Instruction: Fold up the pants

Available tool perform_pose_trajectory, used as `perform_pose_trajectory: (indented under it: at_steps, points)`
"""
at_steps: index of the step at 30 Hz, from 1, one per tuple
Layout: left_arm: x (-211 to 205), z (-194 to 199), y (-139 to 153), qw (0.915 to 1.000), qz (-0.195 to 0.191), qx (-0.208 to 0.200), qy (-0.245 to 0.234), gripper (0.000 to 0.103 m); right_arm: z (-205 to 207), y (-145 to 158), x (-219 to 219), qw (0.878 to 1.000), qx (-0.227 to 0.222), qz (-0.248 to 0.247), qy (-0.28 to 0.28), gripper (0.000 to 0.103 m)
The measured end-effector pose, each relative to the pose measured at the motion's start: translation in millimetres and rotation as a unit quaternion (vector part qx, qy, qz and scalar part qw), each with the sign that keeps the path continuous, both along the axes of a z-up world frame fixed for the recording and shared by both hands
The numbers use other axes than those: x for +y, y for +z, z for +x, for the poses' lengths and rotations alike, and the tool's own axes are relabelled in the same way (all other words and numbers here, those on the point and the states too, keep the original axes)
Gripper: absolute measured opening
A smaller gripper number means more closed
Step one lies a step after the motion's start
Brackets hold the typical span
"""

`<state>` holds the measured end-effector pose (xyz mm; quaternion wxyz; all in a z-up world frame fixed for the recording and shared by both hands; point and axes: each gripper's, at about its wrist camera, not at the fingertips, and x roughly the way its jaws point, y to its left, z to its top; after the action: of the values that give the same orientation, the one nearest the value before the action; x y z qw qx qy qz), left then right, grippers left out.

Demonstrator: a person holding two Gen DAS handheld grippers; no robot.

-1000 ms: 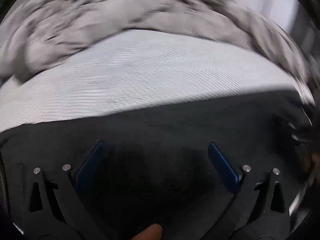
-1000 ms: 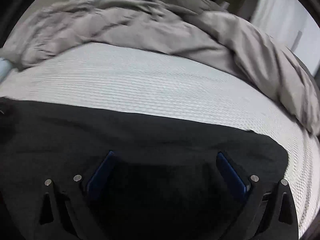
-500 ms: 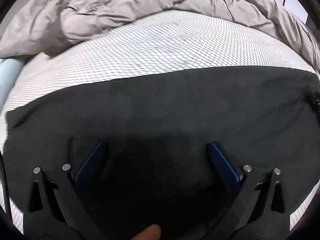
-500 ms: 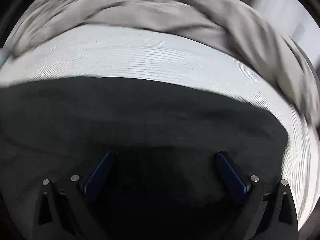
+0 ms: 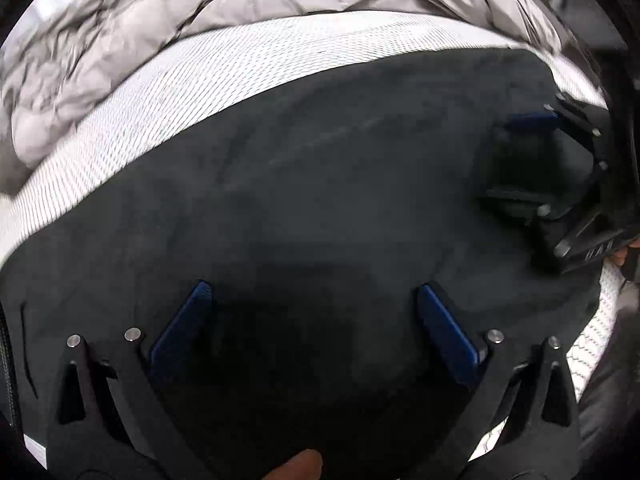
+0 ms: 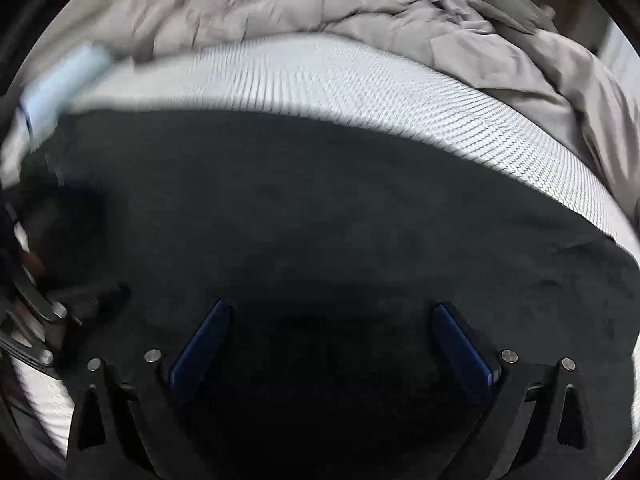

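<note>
The black pants point(image 5: 320, 168) lie spread flat on the white textured mattress point(image 5: 168, 92), directly under and ahead of both tools, with the crumpled grey duvet point(image 5: 200, 4) heaped beyond their far edge. The left gripper point(image 5: 314, 300) hangs over the cloth with its blue pads wide apart and nothing between them, and the right gripper point(image 6: 332, 324) is likewise spread wide and holds nothing. Whether either set of fingertips touches the fabric is hard to judge, the view being blurred.
</note>
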<state>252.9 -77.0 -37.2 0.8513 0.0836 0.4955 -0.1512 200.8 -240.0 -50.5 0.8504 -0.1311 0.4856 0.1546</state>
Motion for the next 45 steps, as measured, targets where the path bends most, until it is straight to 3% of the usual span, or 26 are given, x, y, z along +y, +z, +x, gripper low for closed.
perform_pose_trajectory:
  at_steps: [3,6,9,11,12,14,17,20,22,24,26,29,32,34,36,38,39,41,45]
  points:
    - [24,-4,-1,0.9998,0.008,-0.001,0.019,0.103,-6,7,-41,0.999,-0.012,-0.029,-0.038,0.102]
    - [51,-7,0,0.9990,0.007,0.000,0.043,0.103,-16,9,-123,0.988,-0.028,-0.075,-0.132,0.102]
    - [72,-11,2,0.9977,0.006,0.000,0.068,0.103,-34,14,-194,0.971,-0.049,-0.084,-0.219,0.103]
    - [81,-7,0,0.9970,0.004,-0.005,0.077,0.102,-44,15,-221,0.968,-0.035,-0.037,-0.248,0.103]
    - [76,-8,4,0.9968,0.009,-0.009,0.079,0.102,-48,17,-225,0.966,-0.036,-0.021,-0.254,0.103]
    - [55,-13,9,0.9978,-0.002,-0.017,0.063,0.102,-56,31,-209,0.968,-0.053,-0.041,-0.242,0.102]
    - [14,-32,23,0.9984,-0.049,-0.026,0.010,0.102,-61,52,-158,0.983,-0.080,-0.016,-0.165,0.102]
    - [-35,-37,18,0.9967,-0.071,-0.018,-0.035,0.102,-60,53,-93,0.994,-0.069,0.028,-0.081,0.102]
    - [-58,-36,6,0.9966,-0.059,0.003,-0.058,0.102,-60,39,-50,0.998,-0.033,0.047,-0.036,0.102]
    - [-68,-34,-5,0.9975,-0.024,0.007,-0.066,0.102,-63,21,-19,1.000,-0.011,0.018,0.014,0.102]
    - [-61,-34,-6,0.9969,-0.024,0.008,-0.074,0.102,-64,9,-12,0.999,-0.001,-0.022,0.026,0.102]
    - [-45,-40,-5,0.9976,-0.023,0.013,-0.063,0.103,-69,12,-50,0.999,0.007,-0.031,-0.003,0.102]
    - [-3,-53,-7,0.9987,-0.019,0.012,-0.047,0.103,-76,15,-117,0.996,-0.001,-0.044,-0.084,0.102]
    - [23,-60,-6,0.9995,-0.016,0.012,-0.026,0.103,-86,21,-161,0.990,-0.018,-0.036,-0.136,0.100]
    - [46,-60,-6,0.9998,-0.017,0.009,-0.008,0.103,-96,23,-196,0.974,-0.044,-0.083,-0.205,0.102]
    - [69,-56,-10,0.9997,-0.017,0.010,0.012,0.103,-105,18,-220,0.968,-0.035,-0.057,-0.242,0.102]
    - [75,-58,-11,0.9995,-0.021,0.010,0.021,0.103,-108,17,-223,0.968,-0.035,-0.041,-0.247,0.102]
    - [77,-58,-7,0.9992,-0.021,0.004,0.034,0.103,-110,23,-214,0.967,-0.043,-0.060,-0.243,0.102]
    - [80,-59,4,0.9977,-0.022,-0.024,0.059,0.103,-105,53,-174,0.971,-0.096,-0.056,-0.211,0.102]
